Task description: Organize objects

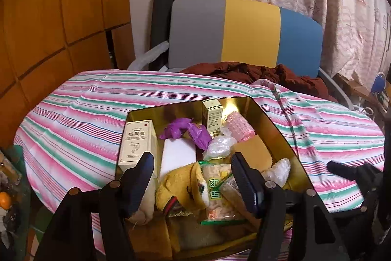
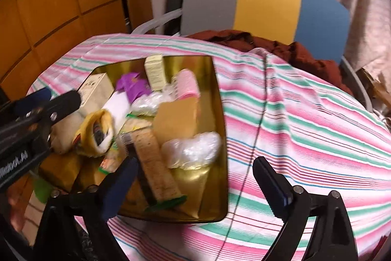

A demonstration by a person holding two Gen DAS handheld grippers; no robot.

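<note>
Left tongs (image 1: 193, 177): jaws spread wide, nothing between them, hanging over the near end of the tin.
Right tongs (image 2: 195, 175): jaws apart, empty, over the tin's near right corner; view blurred.
Between left jaws: yellow plush (image 1: 185, 187) and snack pack (image 1: 217, 190), below, untouched.
Just ahead: white block (image 1: 177, 154), purple wrapper (image 1: 188, 131), plastic wad (image 1: 218, 144).
Left of left tongs: cream box (image 1: 136, 141), upright.
Far end: small box (image 1: 213, 118), pink roller (image 1: 238, 126).
Tin (image 1: 281, 138): gold, on striped cloth (image 1: 73, 109).
Beyond: chair (image 1: 246, 33).
</note>
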